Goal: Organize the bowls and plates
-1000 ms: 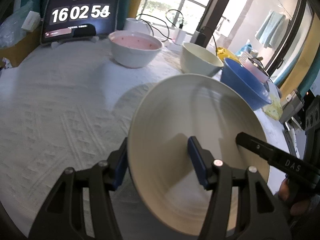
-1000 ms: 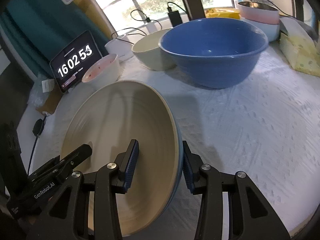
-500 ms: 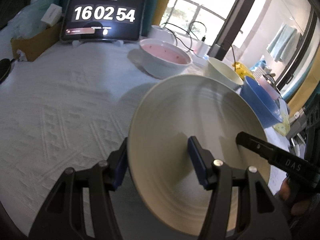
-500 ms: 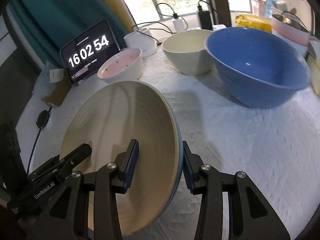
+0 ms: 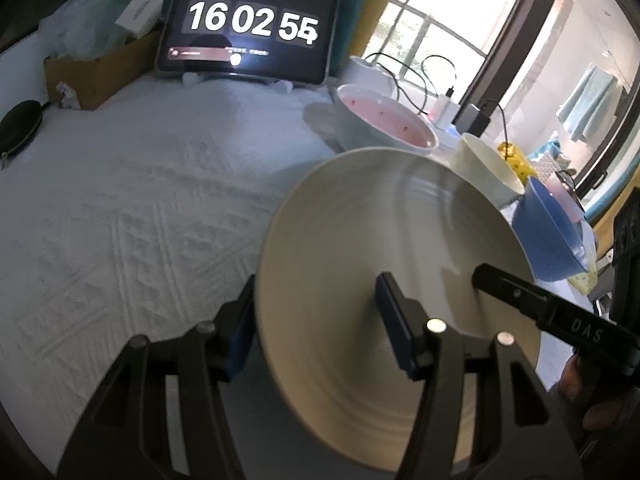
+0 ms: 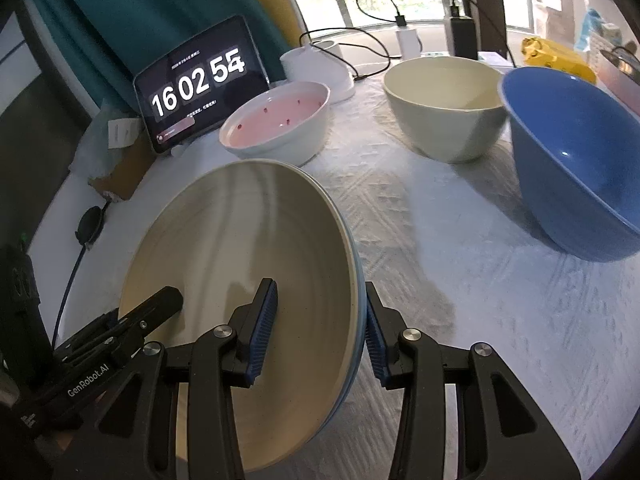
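A cream plate (image 5: pixel 360 280) lies on top of a blue-rimmed plate (image 6: pixel 358 320), and the tilted stack hangs just above the white cloth. My left gripper (image 5: pixel 316 332) is shut on the stack's left rim, one pad inside and one under it. On the opposite rim my right gripper (image 6: pixel 318 334) is shut the same way. Each view shows the other gripper's black finger resting in the plate. Behind stand a white bowl with a pink inside (image 6: pixel 280 124), a cream bowl (image 6: pixel 444 108) and a big blue bowl (image 6: pixel 572 160).
A tablet showing a clock (image 5: pixel 248 28) stands at the back, with a cardboard box (image 5: pixel 92 68) and a black round device (image 5: pixel 20 128) to its left. Chargers and cables (image 6: pixel 372 12) lie by the window. The white cloth (image 5: pixel 120 200) spreads left of the plates.
Both grippers have carried the plate stack to the left across the table, so the tablet is nearer and the bowls have shifted to the right. Neither grip has changed.
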Demonstrator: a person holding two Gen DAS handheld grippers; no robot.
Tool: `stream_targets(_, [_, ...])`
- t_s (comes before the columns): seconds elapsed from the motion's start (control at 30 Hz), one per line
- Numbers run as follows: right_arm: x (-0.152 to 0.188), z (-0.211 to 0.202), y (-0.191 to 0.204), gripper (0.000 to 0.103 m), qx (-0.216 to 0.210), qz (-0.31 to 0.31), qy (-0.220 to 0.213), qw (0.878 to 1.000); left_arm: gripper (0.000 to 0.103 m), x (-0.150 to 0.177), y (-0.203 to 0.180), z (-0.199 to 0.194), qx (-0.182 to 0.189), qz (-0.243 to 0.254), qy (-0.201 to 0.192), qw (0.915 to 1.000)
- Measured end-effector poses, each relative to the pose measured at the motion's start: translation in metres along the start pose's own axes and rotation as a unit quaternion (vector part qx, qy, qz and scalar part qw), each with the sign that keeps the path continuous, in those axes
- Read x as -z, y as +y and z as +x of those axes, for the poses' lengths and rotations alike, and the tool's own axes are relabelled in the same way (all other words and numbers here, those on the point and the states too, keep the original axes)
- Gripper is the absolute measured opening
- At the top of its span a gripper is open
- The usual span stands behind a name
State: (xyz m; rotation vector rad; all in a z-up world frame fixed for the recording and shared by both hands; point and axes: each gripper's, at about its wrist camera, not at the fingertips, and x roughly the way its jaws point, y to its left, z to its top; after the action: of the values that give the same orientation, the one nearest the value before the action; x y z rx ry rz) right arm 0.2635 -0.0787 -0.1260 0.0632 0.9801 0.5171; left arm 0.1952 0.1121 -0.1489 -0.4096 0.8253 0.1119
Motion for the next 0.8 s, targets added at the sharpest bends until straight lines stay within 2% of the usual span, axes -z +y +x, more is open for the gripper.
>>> stream_targets(0.2, [-0.006, 0.02, 0.005, 0.044, -0.007, -0.003, 0.016, 1.0, 0.058, -0.004, 0.01, 0.009, -0.015, -0.005, 0.009, 0.9998])
stream_targets(0.33, [-0.008, 0.03, 0.005, 0.046, -0.004, -0.004, 0.022, 1.0, 0.058, -0.005, 0.006, 0.012, -0.035, 0.012, 0.0, 0.9993])
stream_targets(0.8, [-0.008, 0.031, 0.007, 0.048, 0.016, -0.028, 0.005, 0.999, 0.06, -0.006, -0.001, 0.009, -0.066, 0.019, -0.006, 0.9976])
